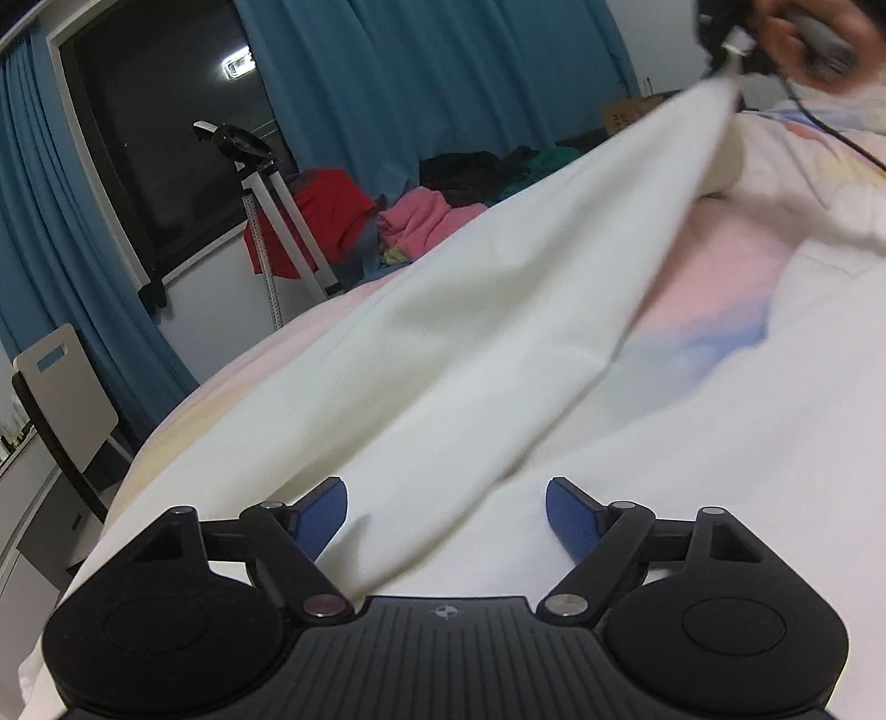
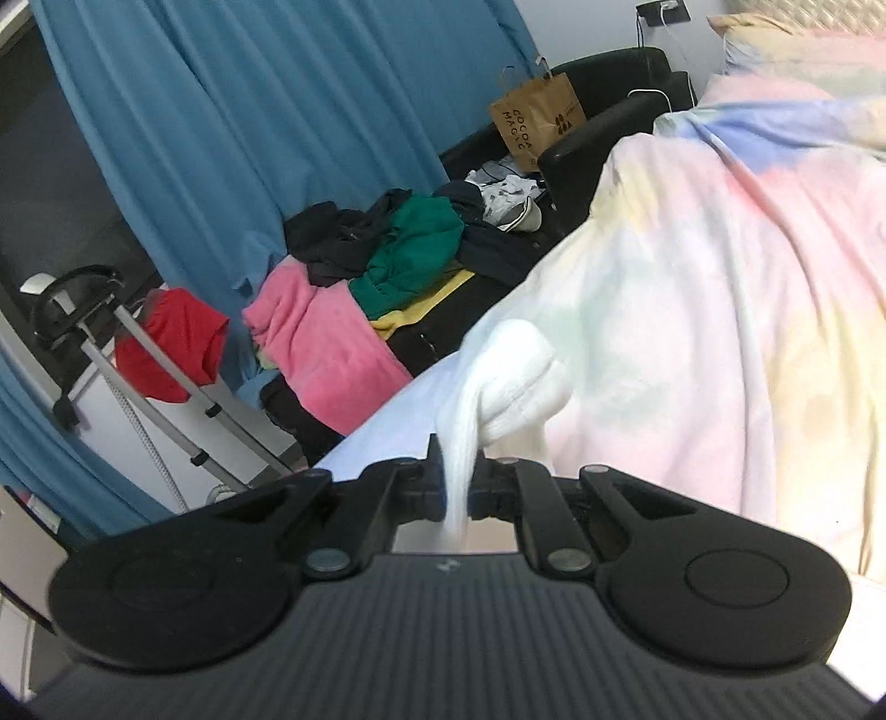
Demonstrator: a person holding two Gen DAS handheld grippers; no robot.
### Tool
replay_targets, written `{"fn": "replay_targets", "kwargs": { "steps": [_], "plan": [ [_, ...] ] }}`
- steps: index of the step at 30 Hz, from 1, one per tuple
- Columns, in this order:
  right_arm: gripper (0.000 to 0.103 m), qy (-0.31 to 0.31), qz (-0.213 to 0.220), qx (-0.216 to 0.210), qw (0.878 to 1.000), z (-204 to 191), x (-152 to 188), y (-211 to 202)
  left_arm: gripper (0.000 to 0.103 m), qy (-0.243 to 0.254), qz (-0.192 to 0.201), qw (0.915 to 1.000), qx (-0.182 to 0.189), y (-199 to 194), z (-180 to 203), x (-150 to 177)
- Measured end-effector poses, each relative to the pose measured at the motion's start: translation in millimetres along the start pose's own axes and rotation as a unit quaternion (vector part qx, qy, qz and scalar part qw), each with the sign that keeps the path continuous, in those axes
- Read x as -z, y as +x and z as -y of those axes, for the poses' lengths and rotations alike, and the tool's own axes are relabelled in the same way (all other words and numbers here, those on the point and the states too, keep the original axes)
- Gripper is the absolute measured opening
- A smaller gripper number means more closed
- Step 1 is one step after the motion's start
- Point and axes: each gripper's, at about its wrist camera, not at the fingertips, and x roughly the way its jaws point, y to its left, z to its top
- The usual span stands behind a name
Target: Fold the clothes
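Note:
A white garment (image 1: 443,332) lies stretched across the pastel bedcover (image 1: 775,399), rising toward the upper right. There, blurred, a hand holds my right gripper (image 1: 733,52), which pinches the garment's far end. In the right wrist view that gripper (image 2: 457,490) is shut on a bunched white fold (image 2: 512,376), which hangs over the bedcover (image 2: 720,288). My left gripper (image 1: 446,512) is open low over the near end of the garment. Its blue pads (image 1: 326,515) stand wide apart, and a fold of the cloth runs between them without being pressed.
A pile of pink, green, black and yellow clothes (image 2: 354,310) lies on a black sofa (image 2: 609,133) beside the bed, with a brown paper bag (image 2: 537,119). A metal stand (image 1: 288,221) carrying a red garment (image 2: 166,343) is by the blue curtains (image 2: 249,122). A chair (image 1: 66,387) is at the left.

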Motion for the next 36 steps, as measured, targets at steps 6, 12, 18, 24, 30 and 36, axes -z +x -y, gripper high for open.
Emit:
{"fn": "replay_targets", "kwargs": {
  "steps": [6, 12, 18, 24, 30, 36],
  "plan": [
    [0.009, 0.029, -0.03, -0.001, 0.999, 59, 42, 14, 0.055, 0.0, -0.008, 0.9994, 0.033, 26, 0, 4],
    [0.011, 0.135, -0.06, -0.024, 0.989, 128, 90, 27, 0.009, -0.002, -0.001, 0.9992, 0.04, 25, -8, 10],
    [0.018, 0.169, -0.063, -0.052, 0.982, 145, 87, 21, 0.003, -0.027, 0.02, 0.9961, 0.081, -13, -33, 11],
    [0.01, 0.115, -0.037, -0.051, 0.991, 131, 81, 10, 0.003, -0.088, 0.025, 0.9851, 0.145, -58, -74, 23],
    [0.009, 0.046, 0.012, -0.022, 0.999, 121, 67, -19, 0.004, -0.124, 0.011, 0.9755, 0.182, -68, -74, 30],
    [0.011, 0.006, -0.032, 0.012, 0.999, 147, 86, -4, 0.008, -0.135, -0.033, 0.9788, 0.15, -49, -46, 35]
  ]
}}
